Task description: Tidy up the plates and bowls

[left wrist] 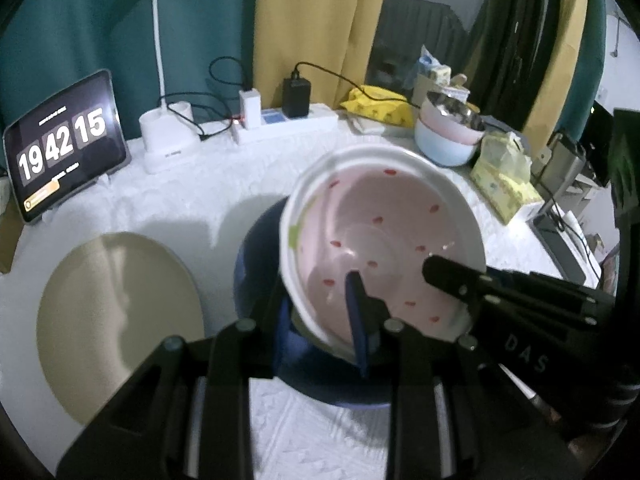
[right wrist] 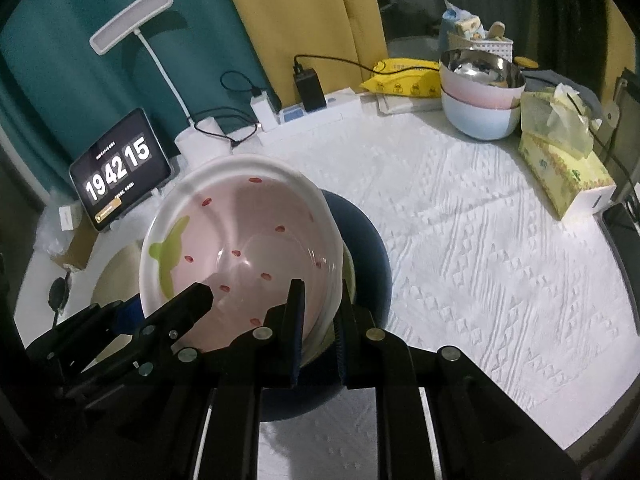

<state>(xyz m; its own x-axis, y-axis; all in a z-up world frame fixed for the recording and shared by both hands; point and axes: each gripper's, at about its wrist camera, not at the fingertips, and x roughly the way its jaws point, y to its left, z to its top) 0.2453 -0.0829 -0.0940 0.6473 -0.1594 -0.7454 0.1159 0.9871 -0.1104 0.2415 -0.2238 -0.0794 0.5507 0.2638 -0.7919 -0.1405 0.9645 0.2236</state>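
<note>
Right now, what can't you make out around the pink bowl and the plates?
- Blue plate: mostly hidden under the pink bowl in both views.
- What lies between bowl and blue plate: only a pale sliver shows, right view.
- Beige plate: near edge cut by left gripper frame; right view shows a sliver.
- Tablet: small text too tiny.
- Right gripper: outer finger's contact hidden behind the rim.

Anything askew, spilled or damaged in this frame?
Only the pink bowl is askew: tilted above the dark blue plate, its rim pinched by both the left gripper and right gripper. No spill or damage shows; the stacked bowls sit orderly.
</note>
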